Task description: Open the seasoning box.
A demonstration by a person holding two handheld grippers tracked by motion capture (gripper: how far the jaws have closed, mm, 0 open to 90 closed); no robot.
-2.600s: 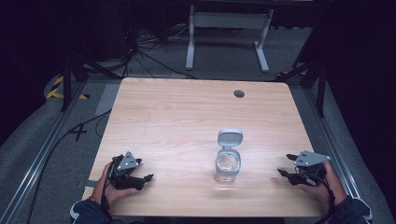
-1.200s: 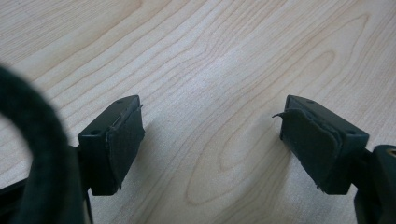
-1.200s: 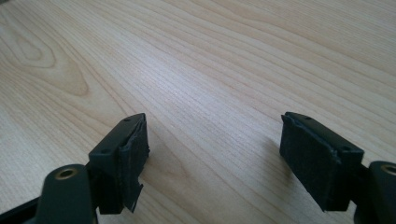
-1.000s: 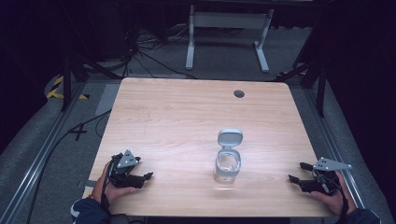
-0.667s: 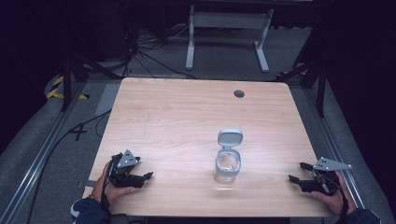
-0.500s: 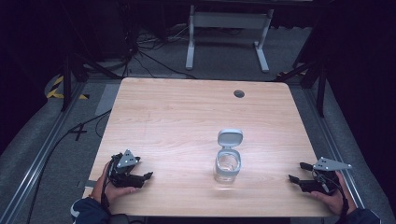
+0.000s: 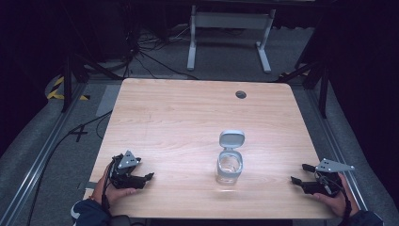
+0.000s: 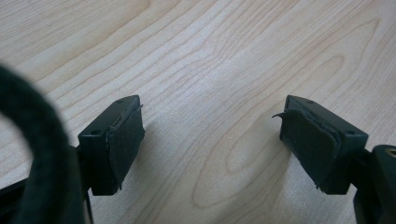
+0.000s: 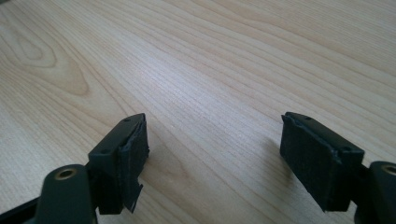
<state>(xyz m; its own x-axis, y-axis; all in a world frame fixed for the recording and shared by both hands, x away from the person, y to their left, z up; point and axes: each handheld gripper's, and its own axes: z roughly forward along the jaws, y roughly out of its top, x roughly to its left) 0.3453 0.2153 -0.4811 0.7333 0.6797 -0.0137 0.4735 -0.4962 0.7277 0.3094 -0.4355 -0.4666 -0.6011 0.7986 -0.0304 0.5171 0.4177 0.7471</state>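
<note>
A clear plastic container point(image 7: 229, 167) stands upright on the wooden table point(image 7: 188, 117), right of centre near the front, with its grey hinged lid point(image 7: 232, 139) flipped up behind it. My left gripper point(image 7: 147, 177) rests at the front left corner, open, its black pads point(image 8: 122, 140) wide apart over bare wood. At the front right edge, well right of the container, my right gripper point(image 7: 300, 173) rests open, and nothing lies between its pads point(image 9: 130, 154).
A round cable hole point(image 7: 241, 94) sits near the table's far edge. Beyond the table are a white metal stand point(image 7: 228, 28) and cables on the grey floor. A dark cable loop point(image 8: 32, 140) crosses the left of the left gripper view.
The right gripper has slid to the right and slightly nearer the front edge since the earliest frame, then stayed still. The left gripper and the container have not moved.
</note>
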